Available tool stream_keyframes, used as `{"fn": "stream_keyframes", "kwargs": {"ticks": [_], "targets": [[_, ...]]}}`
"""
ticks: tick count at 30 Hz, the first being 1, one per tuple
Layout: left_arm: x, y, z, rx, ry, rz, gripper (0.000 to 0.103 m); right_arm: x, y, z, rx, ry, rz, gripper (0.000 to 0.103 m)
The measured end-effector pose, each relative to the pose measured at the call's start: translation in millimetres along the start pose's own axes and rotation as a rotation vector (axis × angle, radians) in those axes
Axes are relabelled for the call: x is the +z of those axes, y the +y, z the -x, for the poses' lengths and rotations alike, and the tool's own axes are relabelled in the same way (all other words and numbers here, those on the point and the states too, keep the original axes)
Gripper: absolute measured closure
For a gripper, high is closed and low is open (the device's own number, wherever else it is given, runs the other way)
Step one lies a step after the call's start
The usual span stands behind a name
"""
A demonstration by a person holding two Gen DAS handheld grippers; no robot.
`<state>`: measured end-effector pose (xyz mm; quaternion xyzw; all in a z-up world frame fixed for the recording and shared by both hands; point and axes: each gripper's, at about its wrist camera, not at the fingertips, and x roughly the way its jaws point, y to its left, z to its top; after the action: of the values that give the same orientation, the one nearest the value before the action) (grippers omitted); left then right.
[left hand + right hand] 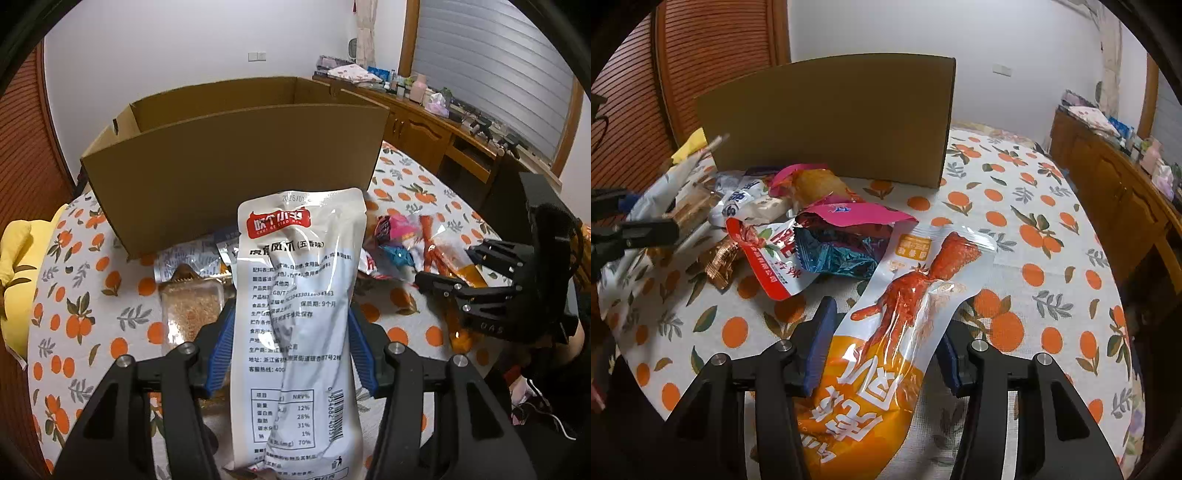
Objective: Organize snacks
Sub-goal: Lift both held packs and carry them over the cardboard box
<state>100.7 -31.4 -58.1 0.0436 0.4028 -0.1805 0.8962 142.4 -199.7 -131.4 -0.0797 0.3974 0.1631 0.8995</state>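
Note:
My left gripper (pixel 291 310) is shut on a white snack packet (pixel 295 258), held by its sides with the printed back facing the camera, raised in front of the open cardboard box (pixel 229 177). My right gripper (pixel 886 325) has an orange-and-white chicken-feet packet (pixel 905 295) between its blue pads, which press on its bowed sides, low over the tablecloth. In the left wrist view the right gripper (pixel 443 264) sits to the right over that orange packet (pixel 469 275). The left gripper (pixel 628 218) shows blurred at the left edge of the right wrist view.
Loose snacks lie in front of the box (pixel 831 118): a pink packet (pixel 849 216), a teal one (pixel 838 254), a red-and-white one (pixel 775 258), and a clear crumbly bar (pixel 192 306). The round table's orange-print cloth (pixel 1015 240) lies bare to the right. A wooden cabinet (pixel 1108 184) stands beyond.

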Motion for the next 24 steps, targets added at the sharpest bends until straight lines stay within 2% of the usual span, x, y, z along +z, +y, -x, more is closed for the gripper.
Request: {"fn": "stream_keyframes", "kwargs": {"ticks": [3, 9, 14, 15, 24], "targets": [[2, -2, 2, 0.002, -0.011, -0.002, 0.048, 0, 0, 2, 0.019, 0.005, 0.008, 0.062], [5, -6, 5, -0.001, -0.021, -0.003, 0.048, -5, -9, 8, 0.053, 0.01, -0.018, 0.064], [6, -9, 8, -0.003, -0.034, -0.006, 0.048, -8, -19, 20, 0.044, -0.007, -0.04, 0.066], [7, -9, 8, -0.003, -0.036, -0.005, 0.048, -8, -21, 22, 0.04, -0.012, -0.043, 0.082], [9, -8, 11, -0.001, -0.047, -0.005, 0.048, -3, -26, 29, 0.049, -0.026, -0.036, 0.083]]}}
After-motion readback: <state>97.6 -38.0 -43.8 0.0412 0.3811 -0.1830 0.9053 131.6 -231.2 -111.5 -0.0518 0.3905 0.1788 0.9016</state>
